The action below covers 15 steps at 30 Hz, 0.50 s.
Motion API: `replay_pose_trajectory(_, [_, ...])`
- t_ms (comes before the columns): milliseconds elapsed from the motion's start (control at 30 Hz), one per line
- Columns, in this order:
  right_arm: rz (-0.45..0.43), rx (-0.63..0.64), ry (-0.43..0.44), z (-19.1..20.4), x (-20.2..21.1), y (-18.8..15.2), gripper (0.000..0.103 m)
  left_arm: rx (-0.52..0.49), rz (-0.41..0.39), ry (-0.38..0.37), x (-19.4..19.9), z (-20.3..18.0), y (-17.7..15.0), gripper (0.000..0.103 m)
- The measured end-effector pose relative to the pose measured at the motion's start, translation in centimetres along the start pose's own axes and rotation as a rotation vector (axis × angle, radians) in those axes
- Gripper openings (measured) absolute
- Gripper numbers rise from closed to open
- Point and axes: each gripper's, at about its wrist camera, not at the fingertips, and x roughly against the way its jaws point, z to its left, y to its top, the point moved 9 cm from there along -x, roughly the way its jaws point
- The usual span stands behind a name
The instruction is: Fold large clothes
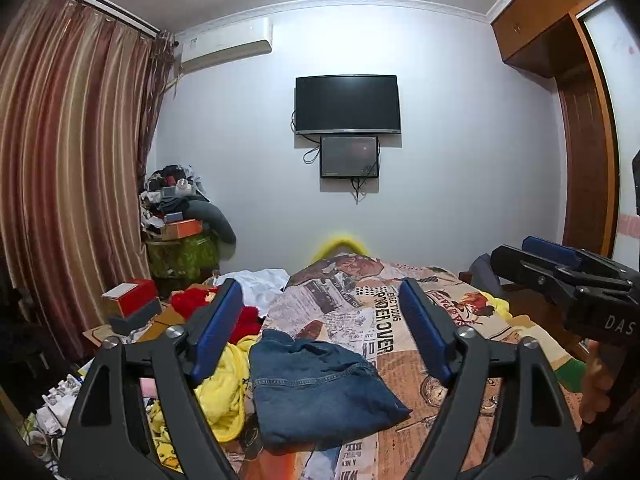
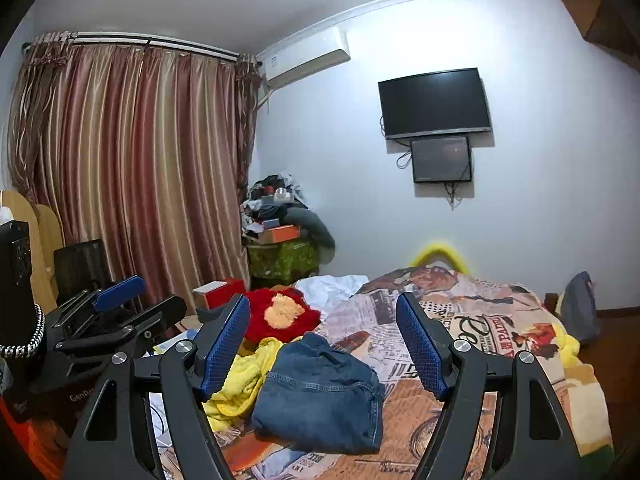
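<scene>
A folded pair of blue jeans (image 1: pixel 316 388) (image 2: pixel 320 392) lies on the bed's newspaper-print cover (image 1: pixel 400 320) (image 2: pixel 460 340). My left gripper (image 1: pixel 320 285) hangs above and in front of the jeans with its blue pads wide apart and nothing between them. My right gripper (image 2: pixel 323 297) is likewise open and empty, held beside the left one; it shows at the right edge of the left wrist view (image 1: pixel 560 256). To the left of the jeans lie a crumpled yellow garment (image 1: pixel 224 392) (image 2: pixel 244 380), a red fluffy item (image 2: pixel 280 312) and a white cloth (image 1: pixel 260 284) (image 2: pixel 332 286).
Striped curtains (image 2: pixel 140 168) hang along the left side. A cluttered stand with boxes and clothes (image 1: pixel 180 224) fills the far corner. Two screens (image 1: pixel 348 104) are mounted on the far wall. A wooden wardrobe (image 1: pixel 580 120) stands at the right. Red and grey boxes (image 1: pixel 132 304) sit beside the bed.
</scene>
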Motion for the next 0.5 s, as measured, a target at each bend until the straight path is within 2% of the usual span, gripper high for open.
replay_pose_trajectory(33, [0.0,-0.004,-0.009,0.0,0.4,-0.2,0.074,0.008,-0.001,0.001,0.2,0.0,-0.1,0.098])
replay_pose_trajectory(67, [0.001,-0.01,-0.016,-0.1,0.7,-0.4,0.075,0.019,-0.007,0.004,0.4,0.2,-0.1,0.1])
replay_pose_trajectory(133, [0.012,-0.022,-0.03,-0.2,1.2,-0.8,0.085,0.032,-0.023,0.012,0.8,0.5,-0.1,0.101])
replay_pose_trajectory(300, [0.018,-0.032,-0.066,-0.7,1.9,-1.4,0.102,0.051,-0.013,0.01,1.0,0.8,-0.4,0.103])
replay_pose_trajectory(500, [-0.003,-0.015,-0.101,-0.8,2.2,-1.3,0.103,0.051,0.003,0.014,0.8,0.9,-1.2,0.103])
